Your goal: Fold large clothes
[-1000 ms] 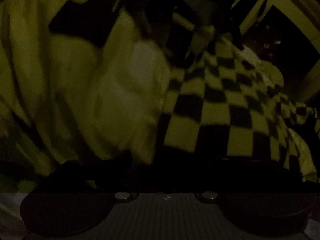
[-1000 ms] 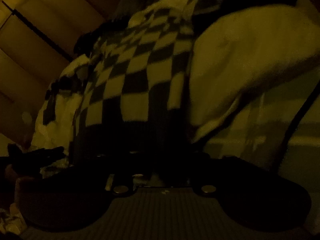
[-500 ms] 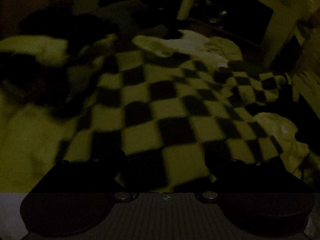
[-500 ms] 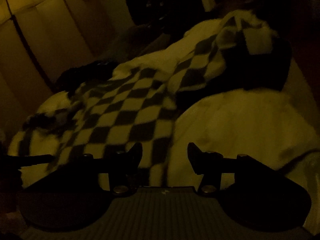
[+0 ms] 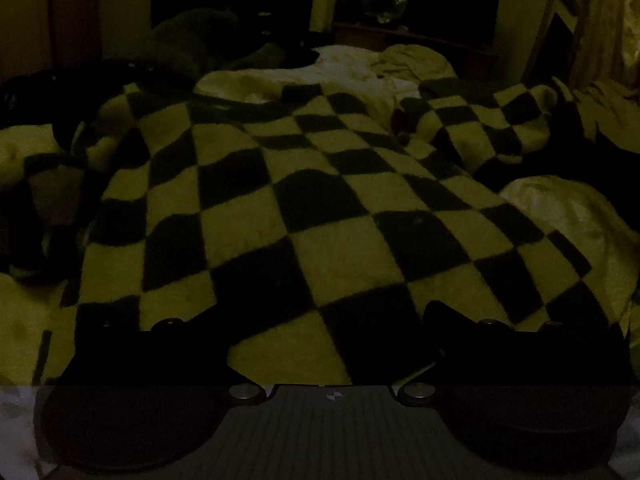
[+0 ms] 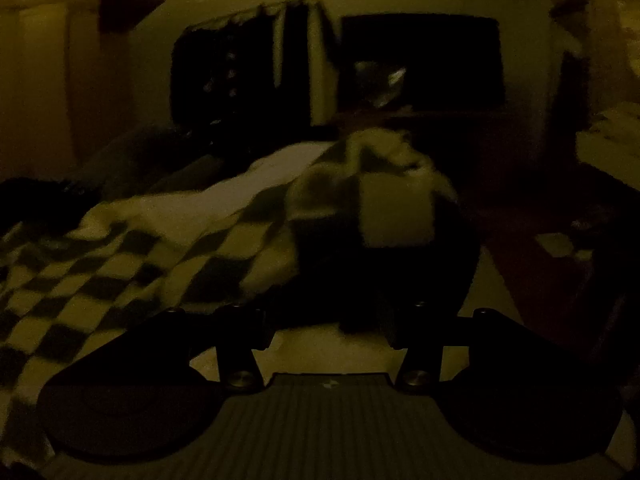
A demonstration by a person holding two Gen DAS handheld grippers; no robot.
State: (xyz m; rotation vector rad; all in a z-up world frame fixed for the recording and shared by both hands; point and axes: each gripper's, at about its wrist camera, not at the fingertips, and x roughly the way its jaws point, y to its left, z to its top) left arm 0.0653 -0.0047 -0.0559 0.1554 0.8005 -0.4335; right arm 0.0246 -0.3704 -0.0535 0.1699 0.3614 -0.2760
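Note:
The scene is very dark. A large black-and-light checkered garment [image 5: 304, 208] lies spread over a pale bed. Its near hem runs between the fingers of my left gripper [image 5: 328, 320], which is open and low over the cloth. In the right wrist view the same checkered garment [image 6: 132, 264] stretches to the left, with a bunched fold [image 6: 384, 196] ahead. My right gripper [image 6: 326, 320] is open and empty, just short of that fold.
Pale bedding [image 5: 568, 208] lies to the right of the garment, and crumpled light fabric [image 5: 400, 64] sits at the far end of the bed. A dark heap [image 5: 192, 40] is at the far left. Dark shelving or a window [image 6: 420, 60] stands against the back wall.
Both grippers have opened and let go of the garment. The garment, hanging a second ago, now lies spread on the bed. Both cameras have levelled out.

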